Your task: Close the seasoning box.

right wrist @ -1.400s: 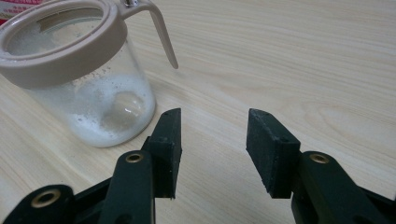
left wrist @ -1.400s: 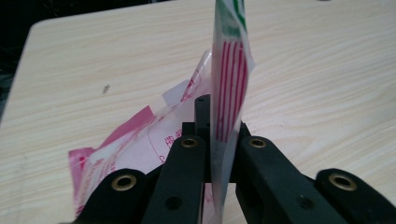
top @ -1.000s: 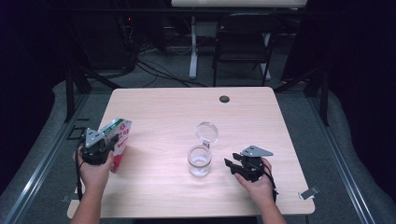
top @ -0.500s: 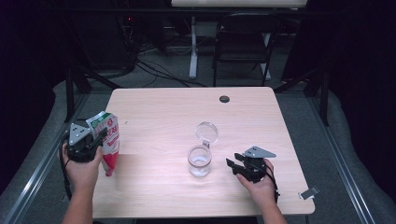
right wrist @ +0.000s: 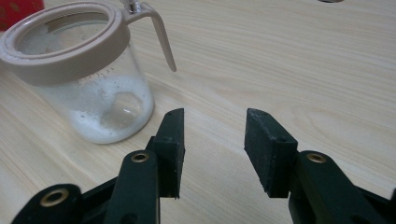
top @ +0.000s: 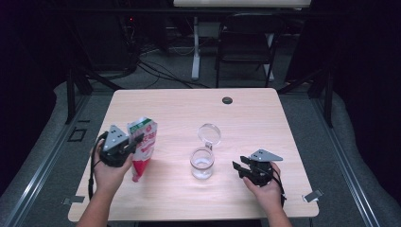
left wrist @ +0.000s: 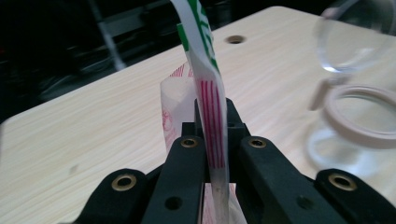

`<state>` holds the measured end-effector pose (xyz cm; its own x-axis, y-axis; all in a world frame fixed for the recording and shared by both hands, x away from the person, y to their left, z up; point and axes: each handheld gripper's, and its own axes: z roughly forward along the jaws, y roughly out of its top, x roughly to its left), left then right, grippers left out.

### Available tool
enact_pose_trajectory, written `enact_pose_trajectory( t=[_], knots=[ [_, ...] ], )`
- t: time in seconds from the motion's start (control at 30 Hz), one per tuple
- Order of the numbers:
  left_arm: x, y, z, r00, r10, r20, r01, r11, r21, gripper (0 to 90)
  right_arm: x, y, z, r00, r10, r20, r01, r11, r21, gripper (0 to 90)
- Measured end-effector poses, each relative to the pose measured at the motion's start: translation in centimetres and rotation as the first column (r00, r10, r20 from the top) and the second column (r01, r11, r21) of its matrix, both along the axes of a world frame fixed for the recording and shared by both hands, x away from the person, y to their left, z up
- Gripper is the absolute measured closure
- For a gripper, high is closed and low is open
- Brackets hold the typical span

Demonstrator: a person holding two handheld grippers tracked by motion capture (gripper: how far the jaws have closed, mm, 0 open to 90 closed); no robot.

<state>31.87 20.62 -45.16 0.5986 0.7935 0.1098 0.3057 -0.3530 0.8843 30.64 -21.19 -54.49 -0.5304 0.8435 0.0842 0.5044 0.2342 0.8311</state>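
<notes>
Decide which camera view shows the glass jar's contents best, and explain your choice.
The right gripper view: the glass jar sits close, with white powder visible at its bottom. The high view shows the jar small, its lid open. The left gripper view catches a blurred rim at the edge.

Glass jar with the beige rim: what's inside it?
The clear glass jar with the beige plastic rim holds a thin layer of white grainy powder at the bottom, with residue on the walls. Its hinged clear lid is flipped open. What the powder is cannot be told.

table: pale wood | on it: glass jar, lid open
</notes>
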Motion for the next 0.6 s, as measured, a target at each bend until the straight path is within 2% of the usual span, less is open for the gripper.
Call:
enact_pose_trajectory(
  t=[0.07,0.17,0.23,0.3,0.43,0.5,0.57,0.6],
  knots=[
    [-0.1,-1.2,-0.3,0.9989,-0.046,-0.006,0.046,0.9989,0.004,90.0,0.0,-0.1,0.0,1.0,-0.006,0.004,0.006,1.0,0.001,58.1],
    [-0.5,-2.6,-0.6,0.993,-0.116,-0.02,0.116,0.9932,0.003,90.0,0.0,-0.1,0.1,1.0,0.005,0.003,-0.005,1.0,0.013,56.6],
    [-0.8,-3.4,-0.6,0.9885,-0.15,-0.024,0.15,0.9884,0.025,90.0,0.0,-0.2,0.2,0.9999,0.011,0.004,-0.011,1.0,0.005,56.2],
    [-1.1,-3.9,-0.8,0.9849,-0.171,-0.028,0.172,0.9847,0.03,90.0,-0.1,-0.3,0.5,0.9999,0.015,0.007,-0.015,1.0,-0.003,59.1],
    [-1.5,-4.0,-1.4,0.977,-0.208,-0.046,0.21,0.9772,0.034,90.0,-0.3,-0.4,1.7,0.9986,0.052,0.011,-0.052,0.998,0.026,68.0],
    [-1.8,-3.8,-1.6,0.9716,-0.228,-0.064,0.23,0.9728,0.029,90.0,-0.5,-0.3,2.5,0.9966,0.075,0.036,-0.076,0.997,0.028,70.5],
    [-1.9,-3.7,-1.8,0.9701,-0.233,-0.068,0.235,0.9715,0.029,90.0,-0.6,-0.2,3.1,0.9953,0.081,0.052,-0.083,0.996,0.031,71.5],
    [-2.1,-3.6,-2.1,0.9674,-0.24,-0.081,0.242,0.9703,0.014,90.0,-0.7,0.2,3.9,0.9913,0.108,0.076,-0.111,0.993,0.04,71.9]
  ],
)
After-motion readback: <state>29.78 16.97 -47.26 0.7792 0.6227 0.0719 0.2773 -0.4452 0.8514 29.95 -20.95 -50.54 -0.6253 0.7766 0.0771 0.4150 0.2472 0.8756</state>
